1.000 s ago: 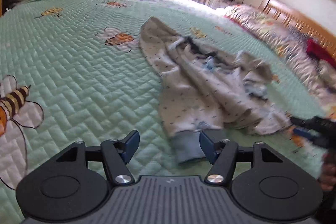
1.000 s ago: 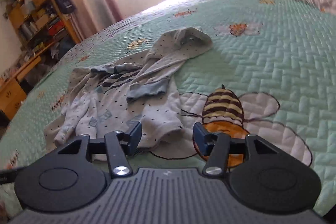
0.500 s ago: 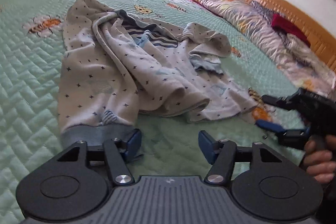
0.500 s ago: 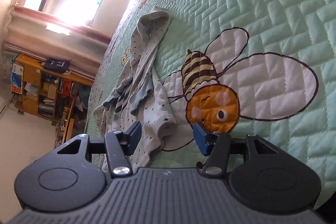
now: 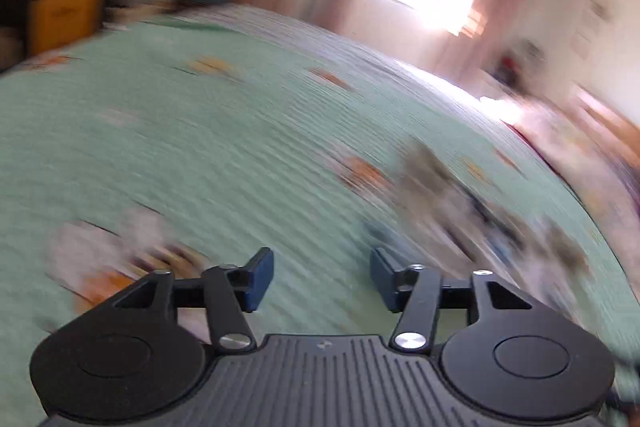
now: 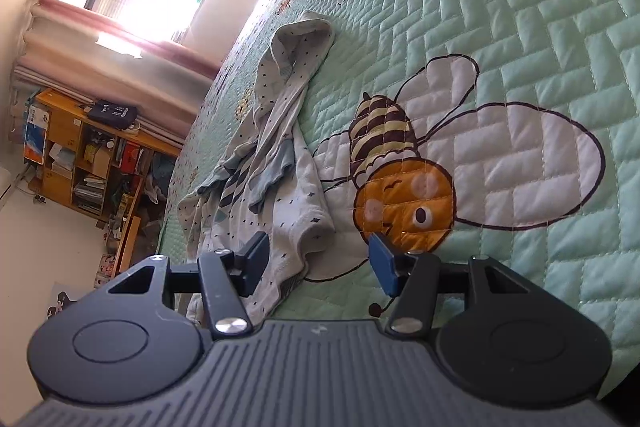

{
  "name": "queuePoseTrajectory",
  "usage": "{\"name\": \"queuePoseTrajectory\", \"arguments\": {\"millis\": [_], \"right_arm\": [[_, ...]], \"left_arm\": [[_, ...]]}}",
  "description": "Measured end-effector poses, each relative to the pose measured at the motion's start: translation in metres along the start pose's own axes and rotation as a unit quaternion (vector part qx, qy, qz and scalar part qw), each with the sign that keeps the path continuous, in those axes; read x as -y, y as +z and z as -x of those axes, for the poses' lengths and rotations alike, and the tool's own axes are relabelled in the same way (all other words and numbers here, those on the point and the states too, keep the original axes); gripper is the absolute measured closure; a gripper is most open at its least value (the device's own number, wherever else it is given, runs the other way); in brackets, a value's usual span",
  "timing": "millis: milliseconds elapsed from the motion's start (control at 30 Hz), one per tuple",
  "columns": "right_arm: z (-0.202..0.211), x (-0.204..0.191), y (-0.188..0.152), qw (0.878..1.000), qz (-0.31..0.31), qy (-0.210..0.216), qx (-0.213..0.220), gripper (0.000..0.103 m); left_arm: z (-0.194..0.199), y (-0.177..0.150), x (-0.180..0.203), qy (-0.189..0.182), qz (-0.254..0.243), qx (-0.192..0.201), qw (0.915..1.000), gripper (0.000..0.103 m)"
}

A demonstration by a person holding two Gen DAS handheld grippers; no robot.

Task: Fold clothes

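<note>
Both pairs of jaws stand apart with nothing between them: our left gripper (image 5: 322, 277) gapes over bare quilt, and our right gripper (image 6: 318, 263) gapes with the garment's near edge lying between its fingers but not pinched. The garment (image 6: 276, 163), a pale dotted piece with a hood and a striped blue inner part, lies crumpled and unfolded on the green quilted bedspread (image 6: 540, 27); in the right wrist view it runs from about 7 o'clock up toward 11 o'clock, its hood farthest from us. Just beside it at 3 o'clock is the stitched bee (image 6: 400, 179), and the hem overlaps the bee's wing outline. We judge our right gripper sits low and close at that hem because an edge is the easiest place to catch cloth lying flat on a soft quilt. The left wrist view is heavily smeared, so there we can only make out a grey-blue blur of the garment (image 5: 472, 211) at about 3 o'clock, well off the gripper's line. Only the right view gives cloth detail and the bookshelf (image 6: 80, 155); only the left view hints at the bed's far side.
</note>
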State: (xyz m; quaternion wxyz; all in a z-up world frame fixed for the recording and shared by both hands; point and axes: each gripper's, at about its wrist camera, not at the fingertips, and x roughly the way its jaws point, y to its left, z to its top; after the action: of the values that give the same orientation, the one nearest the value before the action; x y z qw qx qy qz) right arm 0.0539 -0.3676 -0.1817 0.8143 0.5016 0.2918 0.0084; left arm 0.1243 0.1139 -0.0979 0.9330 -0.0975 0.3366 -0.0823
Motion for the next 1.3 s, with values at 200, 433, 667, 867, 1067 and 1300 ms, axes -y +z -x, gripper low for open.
{"name": "queuePoseTrajectory", "arguments": {"millis": [200,433,667,867,1067,1300], "right_arm": [[0.008,-0.003,0.001,1.000,-0.023,-0.004,-0.006,0.046],[0.013,0.014,0.006,0.997,-0.075,-0.005,0.001,0.042],[-0.022,0.005,0.014,0.998,-0.058,0.014,0.004,0.047],[-0.028,0.003,0.010,0.999,-0.034,0.001,-0.017,0.097],[0.021,-0.010,0.021,1.000,0.001,0.010,0.027,0.098],[0.077,-0.025,0.029,0.996,0.053,-0.011,0.065,0.101]], "left_arm": [[-0.049,-0.040,0.119,-0.079,-0.186,-0.031,0.9788,0.039],[-0.076,-0.037,0.145,-0.055,-0.194,-0.047,0.9783,0.021],[-0.084,-0.028,0.126,-0.093,-0.095,-0.051,0.9897,0.036],[-0.082,-0.025,0.111,-0.136,-0.025,-0.058,0.9888,0.087],[-0.025,-0.016,0.088,-0.102,-0.032,0.002,0.9943,0.092],[0.018,-0.038,0.034,-0.098,0.038,-0.036,0.9938,0.089]]}}
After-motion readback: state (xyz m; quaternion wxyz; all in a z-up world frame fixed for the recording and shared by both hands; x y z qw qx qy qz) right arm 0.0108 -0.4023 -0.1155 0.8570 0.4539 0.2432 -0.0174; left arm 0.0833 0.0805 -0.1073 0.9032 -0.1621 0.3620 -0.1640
